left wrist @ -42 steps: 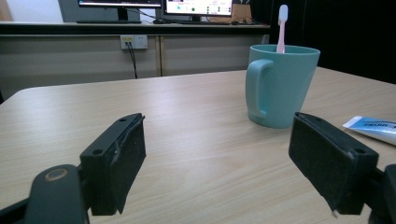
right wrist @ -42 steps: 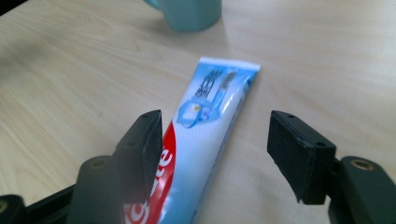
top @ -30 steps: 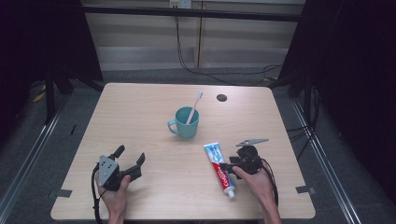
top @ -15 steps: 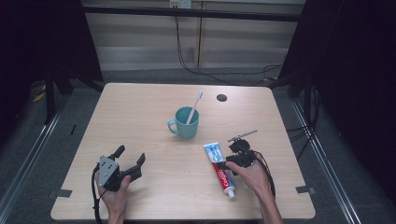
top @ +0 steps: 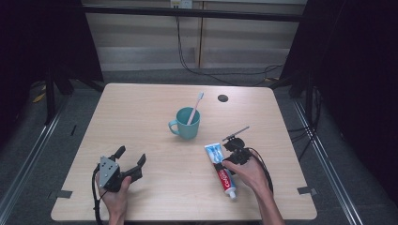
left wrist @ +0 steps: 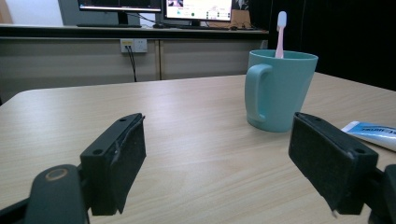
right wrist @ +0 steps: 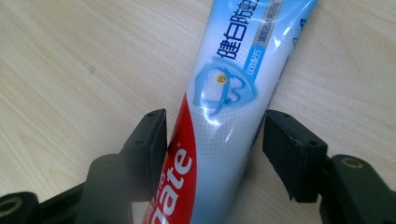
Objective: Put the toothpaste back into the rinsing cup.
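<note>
A red, white and blue toothpaste tube (top: 225, 172) (right wrist: 224, 93) lies flat on the wooden table (top: 141, 108) at the front right. My right gripper (top: 222, 163) (right wrist: 212, 135) points down over it and straddles its middle. The left jaw lies against the tube's edge and the right jaw stands a little off it. These jaws have just been opening, with the tube between them. A teal mug (top: 187, 123) (left wrist: 280, 88) at the table's centre holds a pink toothbrush (top: 195, 107) (left wrist: 280, 28). My left gripper (top: 131, 155) (left wrist: 215, 140) rests open at the front left, aimed at the mug, nothing between its jaws.
A small black round mark (top: 223, 98) sits on the table behind the mug. Tape strips (top: 305, 190) mark the front corners. Dark curtains and metal rails flank the table. Cables hang along the back wall.
My right gripper has shifted left over the toothpaste tube and now straddles it. The left gripper, the mug and the tube have stayed where they were.
</note>
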`<state>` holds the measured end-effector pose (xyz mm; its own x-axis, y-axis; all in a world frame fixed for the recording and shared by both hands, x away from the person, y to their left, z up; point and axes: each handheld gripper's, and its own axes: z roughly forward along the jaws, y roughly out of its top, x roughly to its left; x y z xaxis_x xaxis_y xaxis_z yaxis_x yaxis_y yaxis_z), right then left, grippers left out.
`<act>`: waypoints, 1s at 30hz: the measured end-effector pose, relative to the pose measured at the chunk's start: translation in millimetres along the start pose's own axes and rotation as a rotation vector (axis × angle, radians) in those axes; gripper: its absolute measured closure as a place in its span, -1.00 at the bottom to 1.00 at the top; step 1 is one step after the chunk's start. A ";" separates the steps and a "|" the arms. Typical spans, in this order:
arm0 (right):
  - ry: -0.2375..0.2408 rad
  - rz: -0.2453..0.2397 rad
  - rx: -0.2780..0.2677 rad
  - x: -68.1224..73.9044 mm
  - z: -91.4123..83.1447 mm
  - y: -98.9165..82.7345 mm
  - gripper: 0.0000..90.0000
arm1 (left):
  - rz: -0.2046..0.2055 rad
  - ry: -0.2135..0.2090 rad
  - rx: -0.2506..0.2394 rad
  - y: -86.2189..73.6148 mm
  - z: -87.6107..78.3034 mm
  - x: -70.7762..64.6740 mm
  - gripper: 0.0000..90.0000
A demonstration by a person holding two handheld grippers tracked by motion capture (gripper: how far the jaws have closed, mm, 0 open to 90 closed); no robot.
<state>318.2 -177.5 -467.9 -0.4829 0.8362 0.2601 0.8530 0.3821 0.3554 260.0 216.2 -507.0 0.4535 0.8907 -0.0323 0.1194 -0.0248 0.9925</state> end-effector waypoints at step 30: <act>-0.059 -0.010 0.111 2.8 6.8 10.1 0.32 | 0.008 0.001 -0.002 -0.1 0.0 -0.9 -0.58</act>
<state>326.8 -168.6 -469.7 -0.4816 0.8527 0.2024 0.8666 0.4290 0.2549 259.6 215.4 -507.1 0.4538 0.8908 -0.0241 0.1138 -0.0311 0.9930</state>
